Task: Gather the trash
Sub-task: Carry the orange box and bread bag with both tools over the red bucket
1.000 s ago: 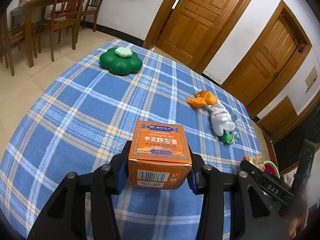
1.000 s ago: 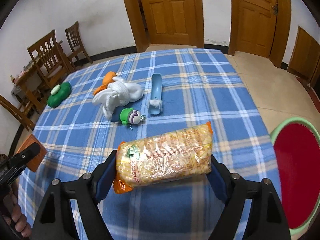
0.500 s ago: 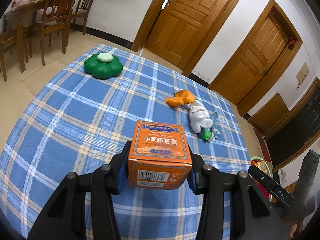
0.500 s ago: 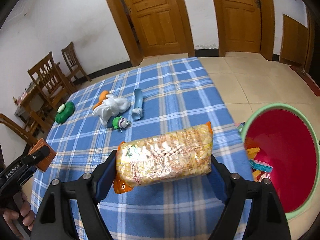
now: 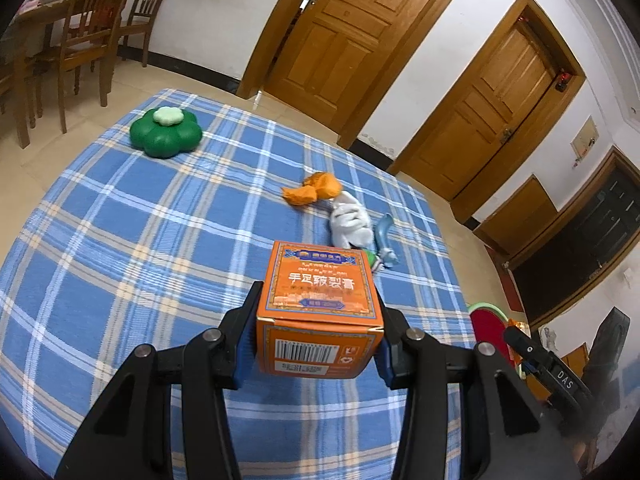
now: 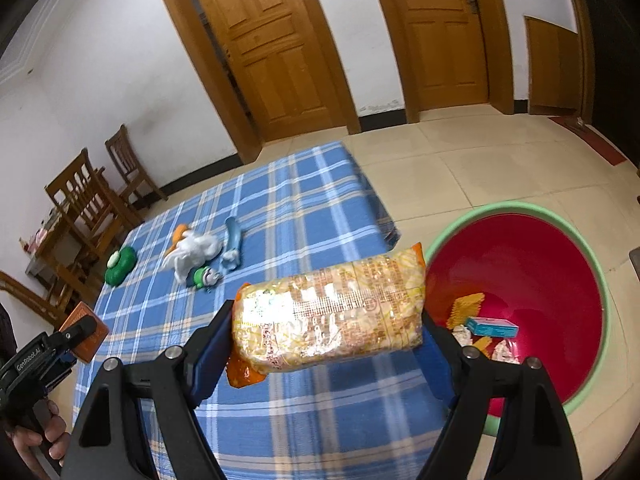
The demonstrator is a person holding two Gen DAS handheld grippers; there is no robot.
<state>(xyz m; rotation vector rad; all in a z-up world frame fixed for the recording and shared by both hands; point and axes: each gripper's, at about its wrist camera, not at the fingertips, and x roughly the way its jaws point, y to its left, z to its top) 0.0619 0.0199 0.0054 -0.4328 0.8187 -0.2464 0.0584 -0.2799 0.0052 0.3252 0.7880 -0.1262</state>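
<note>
Right wrist view: right tongs (image 6: 326, 320) clenching noodle packet (image 6: 328, 316), hanging beside red basin (image 6: 520, 264), probably for dropping | left tongs (image 5: 318, 340) gripping orange box (image 5: 320, 304) above worktop (image 5: 120, 240)

Setting: room in a home, dining area.

Evidence: table under a blue plaid cloth (image 5: 120, 216); wooden dining chairs (image 5: 84, 36) by a second wooden table against a white wall; paneled wooden doors (image 6: 272, 52) in wooden frames with dark skirting; tiled beige floor (image 6: 460, 176). Household clutter on the cloth: green flower-shaped toy (image 5: 165, 133), white plush toy (image 6: 195, 251). Red basin with green rim (image 6: 520, 210) on the floor, holding wrappers.
</note>
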